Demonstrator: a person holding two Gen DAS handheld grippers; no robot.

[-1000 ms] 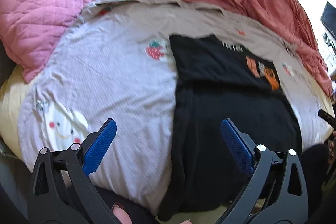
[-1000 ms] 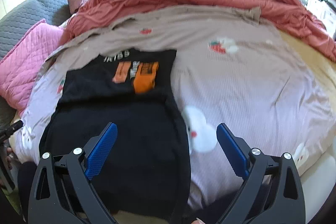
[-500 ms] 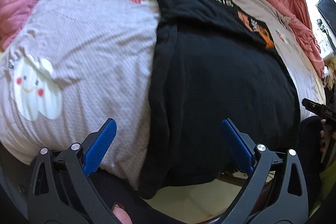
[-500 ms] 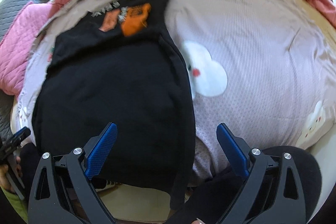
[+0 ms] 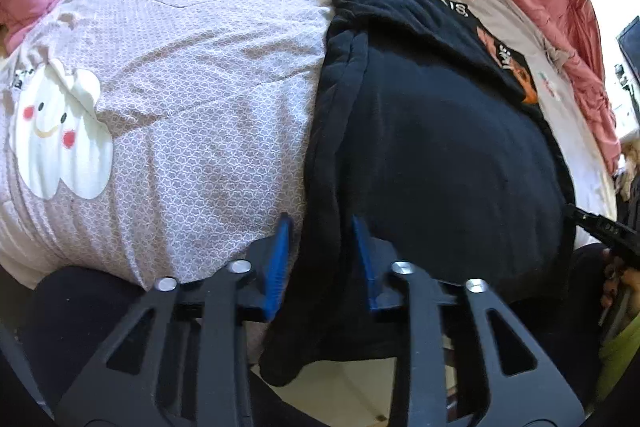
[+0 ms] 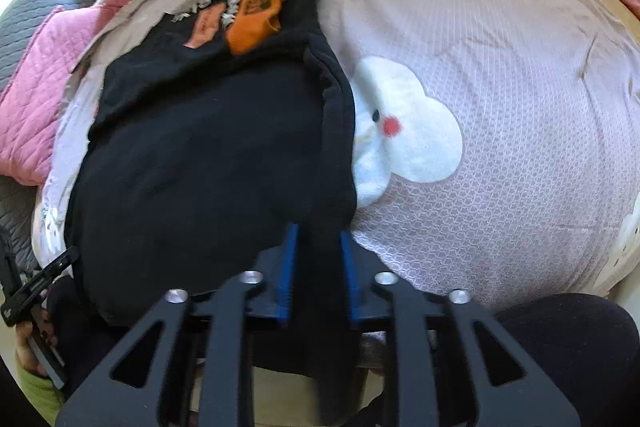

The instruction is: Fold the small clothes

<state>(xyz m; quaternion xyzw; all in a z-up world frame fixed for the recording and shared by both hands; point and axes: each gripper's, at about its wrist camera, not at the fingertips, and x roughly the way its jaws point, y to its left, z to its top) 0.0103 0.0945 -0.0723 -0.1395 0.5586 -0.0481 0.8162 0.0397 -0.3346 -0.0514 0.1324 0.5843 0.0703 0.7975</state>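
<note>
The shirt (image 5: pixel 432 147) lies flat on the bed (image 5: pixel 192 99), dark, its far part already folded over with an orange print (image 6: pixel 256 19) up, its near hem hanging off the near edge. We have just been closing both sets of jaws: our left gripper (image 5: pixel 320 259) is clamped on the shirt's left near corner, our right gripper (image 6: pixel 318 267) on its right near corner, cloth between the pads. We judge the step to be the grasp for the next fold. Next we should lift both corners evenly and carry them far, keeping the hem taut and level.
</note>
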